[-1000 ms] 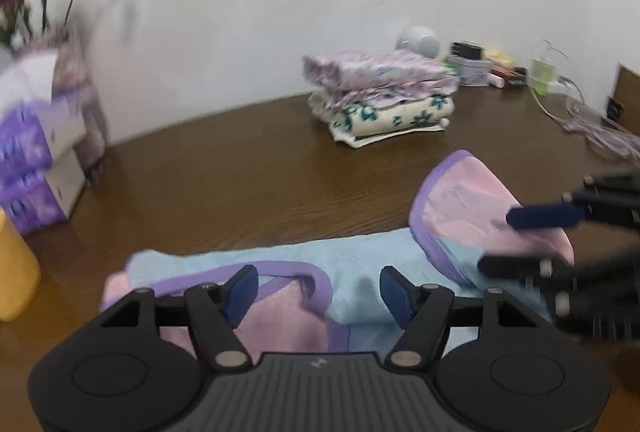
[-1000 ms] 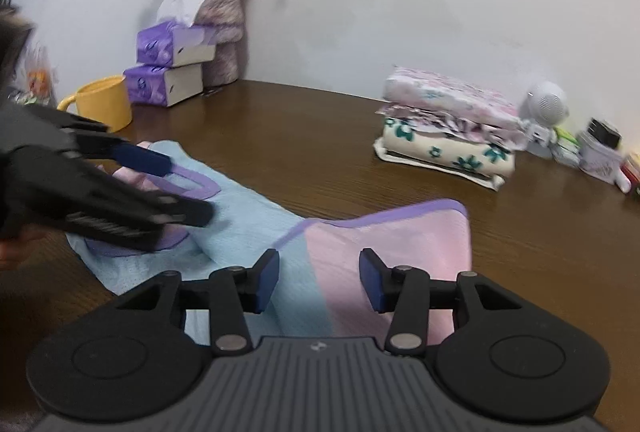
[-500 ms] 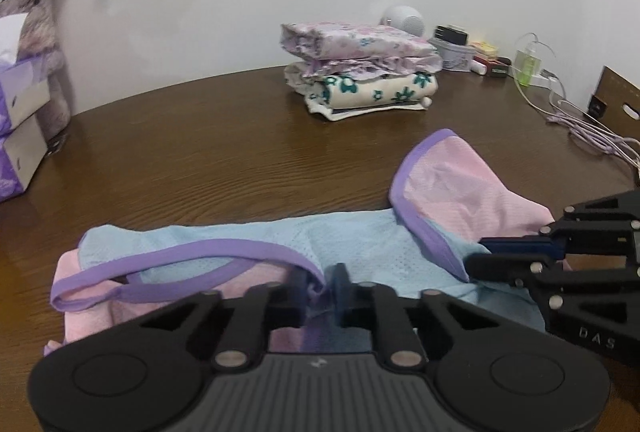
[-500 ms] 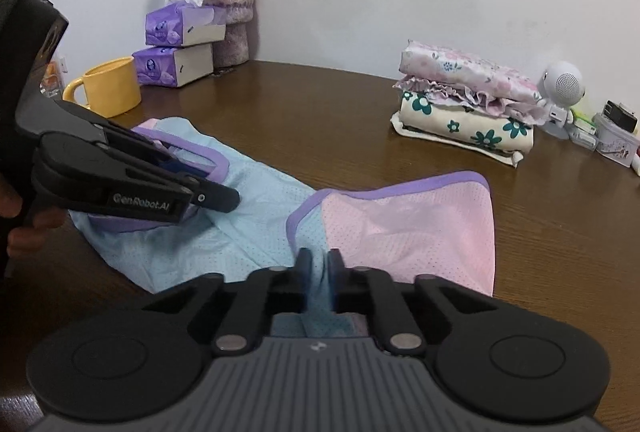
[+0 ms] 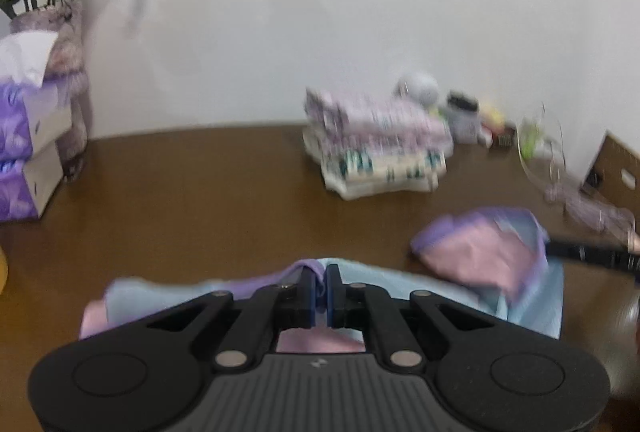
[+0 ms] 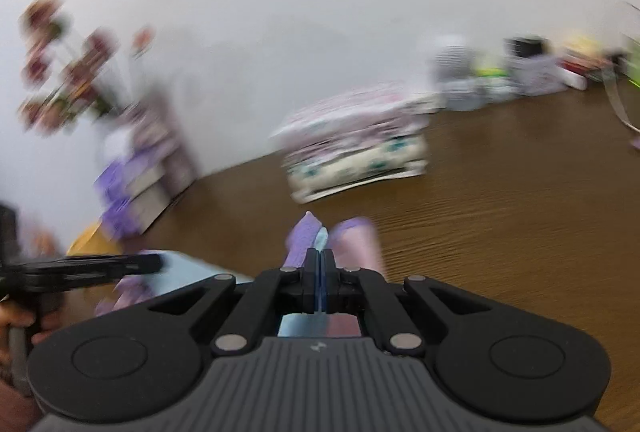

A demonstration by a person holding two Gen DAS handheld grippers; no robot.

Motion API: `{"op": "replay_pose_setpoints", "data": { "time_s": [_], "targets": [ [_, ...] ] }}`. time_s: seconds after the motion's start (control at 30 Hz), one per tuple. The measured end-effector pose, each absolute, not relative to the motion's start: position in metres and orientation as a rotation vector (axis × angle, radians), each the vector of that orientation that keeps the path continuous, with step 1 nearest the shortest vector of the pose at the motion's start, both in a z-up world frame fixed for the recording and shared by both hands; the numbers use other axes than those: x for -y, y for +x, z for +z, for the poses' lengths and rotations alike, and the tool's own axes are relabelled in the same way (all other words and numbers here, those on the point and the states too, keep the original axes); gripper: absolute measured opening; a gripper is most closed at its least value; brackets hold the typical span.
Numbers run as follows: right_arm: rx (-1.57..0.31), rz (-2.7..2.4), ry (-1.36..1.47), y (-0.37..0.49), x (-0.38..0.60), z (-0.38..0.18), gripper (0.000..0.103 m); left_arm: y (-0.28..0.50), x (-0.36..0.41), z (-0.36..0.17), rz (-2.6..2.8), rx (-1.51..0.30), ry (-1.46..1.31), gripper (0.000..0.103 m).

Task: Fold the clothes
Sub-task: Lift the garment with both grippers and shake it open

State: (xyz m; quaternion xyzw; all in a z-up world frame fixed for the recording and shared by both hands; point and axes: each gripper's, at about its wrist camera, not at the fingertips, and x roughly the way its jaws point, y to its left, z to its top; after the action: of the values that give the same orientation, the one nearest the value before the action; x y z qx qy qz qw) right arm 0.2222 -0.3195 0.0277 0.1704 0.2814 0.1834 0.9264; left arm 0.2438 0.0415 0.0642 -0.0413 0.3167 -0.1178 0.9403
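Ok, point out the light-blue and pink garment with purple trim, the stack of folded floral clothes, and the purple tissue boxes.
light-blue and pink garment with purple trim [image 5: 484, 252], left wrist view, pink panel.
stack of folded floral clothes [image 5: 376, 148], left wrist view, front side.
purple tissue boxes [image 5: 24, 152], left wrist view, box face.

both wrist views low over table [image 5: 208, 192], facing wall, sharing folded stack [image 5: 376, 148]

The right gripper [image 6: 320, 282] has its black fingers [image 6: 310, 280] pinched together on a pink, pale-blue and purple-trimmed garment [image 6: 352, 244]. Beyond it, a blurred stack of folded floral clothes [image 6: 356, 148] sits on the brown wooden worktop [image 6: 520, 200]. The left gripper [image 6: 154, 264] reaches in at the left edge.
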Motion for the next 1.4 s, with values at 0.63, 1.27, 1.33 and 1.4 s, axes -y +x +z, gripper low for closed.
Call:
{"op": "replay_pose_setpoints", "data": {
  "time_s": [0.63, 1.27, 1.33, 1.4],
  "targets": [
    [-0.65, 0.104, 0.418, 0.228, 0.401, -0.005, 0.008, 0.325, -0.073, 0.028, -0.043, -0.721, -0.22, 0.06],
    [-0.616, 0.341, -0.093, 0.276, 0.307, 0.007, 0.044, 0.275, -0.006, 0.01, -0.307, -0.781, 0.004, 0.075],
    [-0.668, 0.377, -0.088, 0.288, 0.305, 0.0, 0.044, 0.278, -0.006, 0.006, -0.312, -0.792, 0.005, 0.069],
    [-0.702, 0.401, -0.074, 0.291, 0.304, -0.006, 0.042, 0.279, -0.006, 0.002, -0.312, -0.792, 0.01, 0.06]
  ]
}}
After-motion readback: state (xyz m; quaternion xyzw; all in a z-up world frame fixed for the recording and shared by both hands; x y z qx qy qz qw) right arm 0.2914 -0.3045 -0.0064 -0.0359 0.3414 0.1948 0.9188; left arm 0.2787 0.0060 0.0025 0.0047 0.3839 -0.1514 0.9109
